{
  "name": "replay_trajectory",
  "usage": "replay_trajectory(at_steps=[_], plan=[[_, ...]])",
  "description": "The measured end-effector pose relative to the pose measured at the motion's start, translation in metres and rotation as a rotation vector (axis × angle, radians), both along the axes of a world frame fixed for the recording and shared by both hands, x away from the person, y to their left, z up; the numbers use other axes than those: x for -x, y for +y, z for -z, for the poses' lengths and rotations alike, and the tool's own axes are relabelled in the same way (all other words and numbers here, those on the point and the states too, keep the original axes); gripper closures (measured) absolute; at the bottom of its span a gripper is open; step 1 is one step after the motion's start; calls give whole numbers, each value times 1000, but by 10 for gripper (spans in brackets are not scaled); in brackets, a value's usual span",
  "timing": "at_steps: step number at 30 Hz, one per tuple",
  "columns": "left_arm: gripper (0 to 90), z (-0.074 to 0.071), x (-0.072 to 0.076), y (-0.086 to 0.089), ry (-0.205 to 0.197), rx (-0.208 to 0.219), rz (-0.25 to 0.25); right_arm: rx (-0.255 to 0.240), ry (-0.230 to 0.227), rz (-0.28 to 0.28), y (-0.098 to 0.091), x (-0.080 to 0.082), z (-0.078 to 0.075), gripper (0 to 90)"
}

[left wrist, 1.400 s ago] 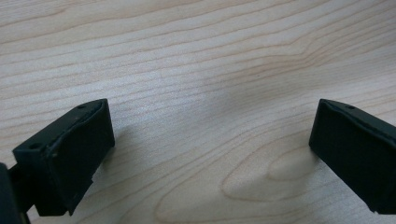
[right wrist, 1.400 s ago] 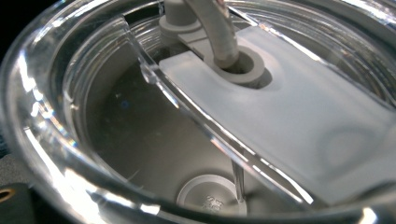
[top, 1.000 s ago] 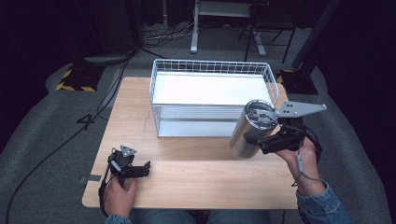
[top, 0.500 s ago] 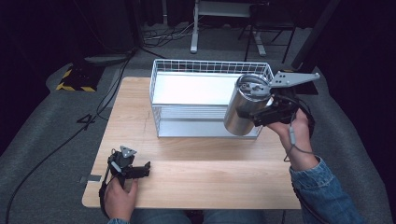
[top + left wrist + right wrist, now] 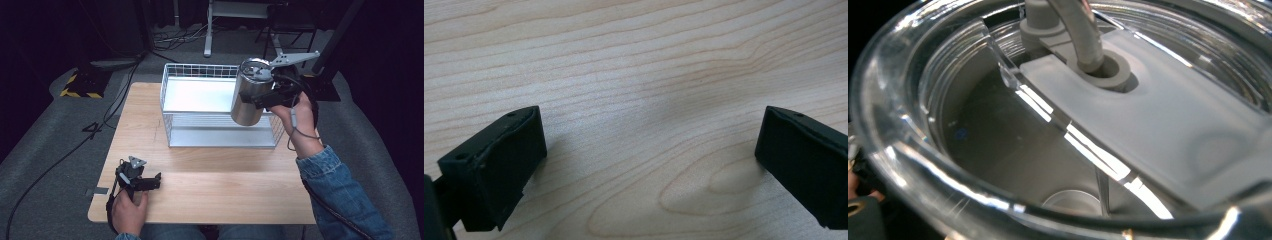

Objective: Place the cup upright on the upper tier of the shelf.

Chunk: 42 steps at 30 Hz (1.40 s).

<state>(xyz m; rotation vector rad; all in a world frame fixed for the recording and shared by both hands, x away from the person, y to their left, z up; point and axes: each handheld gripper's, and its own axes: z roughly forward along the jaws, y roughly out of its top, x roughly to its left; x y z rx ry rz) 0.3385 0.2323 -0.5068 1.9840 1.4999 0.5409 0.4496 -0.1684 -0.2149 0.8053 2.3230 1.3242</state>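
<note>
Carry step: my right hand-held gripper point(image 5: 264, 96) clamps steel tumbler point(image 5: 248, 95) at lidded rim, above wire basket point(image 5: 175, 107) right end. Next: lower it inside (clear rim wires). Left hand-held gripper point(image 5: 156, 181) wide, empty, near counter point(image 5: 210, 180) front-left corner.

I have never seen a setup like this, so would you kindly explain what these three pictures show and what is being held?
No robot here: a person holds a hand-held gripper in each hand. The high view looks down on a wooden table bearing a white wire basket. The right gripper holds a steel tumbler with a clear lid, lifted over the basket's right end. The left gripper rests low at the table's near left corner. The other two pictures come from cameras riding on the grippers: the left gripper view shows its black fingers wide apart with nothing between them, over bare wood; the right gripper view looks closely onto the tumbler's lid.
</note>
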Motion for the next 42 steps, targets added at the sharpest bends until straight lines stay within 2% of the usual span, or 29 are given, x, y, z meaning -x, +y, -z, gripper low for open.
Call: replay_trajectory(at_steps=[11, 15, 20, 27, 30, 34, 38, 42], plan=[[5, 0, -1, 0, -1, -1, -2, -48, 28, 81, 5, -42, -8, 37], [5, 0, -1, 0, 0, -2, -1, -39, 16, 109, 9, -53, -10, 37], [5, 0, -1, 0, 0, -5, 1, 2, -18, 140, 16, -65, -8, 37], [5, 0, -1, 0, 0, -4, 0, 11, -23, 142, 25, -74, -6, 37], [5, 0, -1, 0, 1, -3, 0, -8, 4, 149, 29, -80, 0, 37], [5, 0, -1, 0, 0, -4, 0, -7, 20, 163, 31, -84, 5, 37], [5, 0, -1, 0, 0, -3, 0, -18, 34, 167, 31, -87, 9, 37], [5, 0, -1, 0, 0, -4, 0, -6, 34, 160, 32, -88, 14, 37]])
